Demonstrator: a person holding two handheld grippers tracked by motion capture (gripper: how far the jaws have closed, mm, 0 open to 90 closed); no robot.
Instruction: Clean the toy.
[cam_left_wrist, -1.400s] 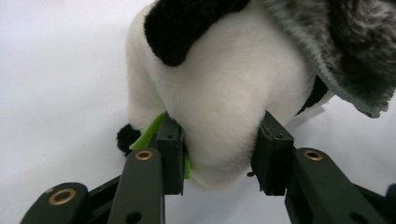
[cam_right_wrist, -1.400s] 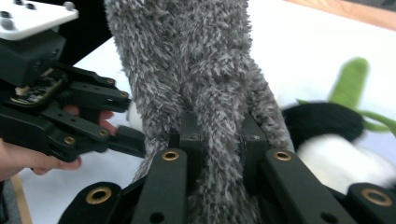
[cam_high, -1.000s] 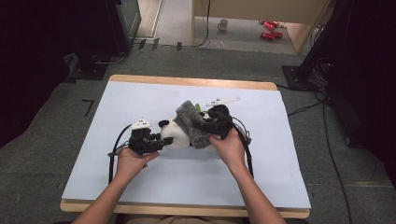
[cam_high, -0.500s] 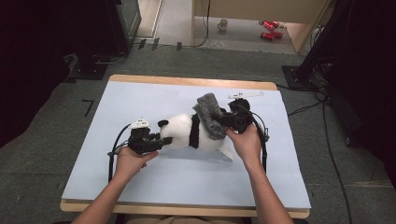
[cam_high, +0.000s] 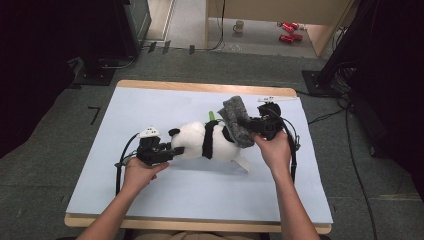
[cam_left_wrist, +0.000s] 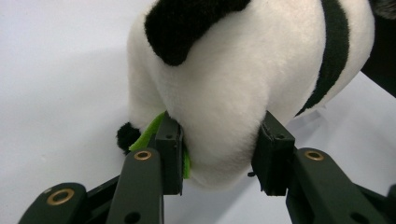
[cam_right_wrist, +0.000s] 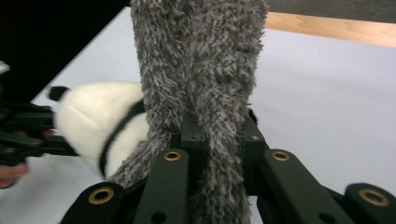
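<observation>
The left tool is pinching the head of the plush panda, and in the left gripper view its pads are pressing into the white fur on both sides, a green strip caught against one of them. That hand is keeping the panda's head right where it was a second ago, near the middle of the bench.

Moving along the panda, the body is lying stretched out on its side, black band across the middle, and it is looking longer than it did a second ago, when the grey fabric was bunched up right on top of it.

At the panda's far end the right tool is pressed together on the fuzzy grey sleeve; in the right gripper view the grey pile is rising straight up out of the closed jaws. This hand is drifting away from the panda's head, toward the right edge of the bench, and a touch upward, and the sleeve is coming with it. It is now standing clear of the panda's back, overlapping just the rear end.

So the garment appears to be peeling off: the left hand is anchoring, the right hand is drawing. Whether the sleeve is fully free of the panda's hind legs I cannot tell. Beyond the panda, a small green piece is poking out behind the grey fabric.
</observation>
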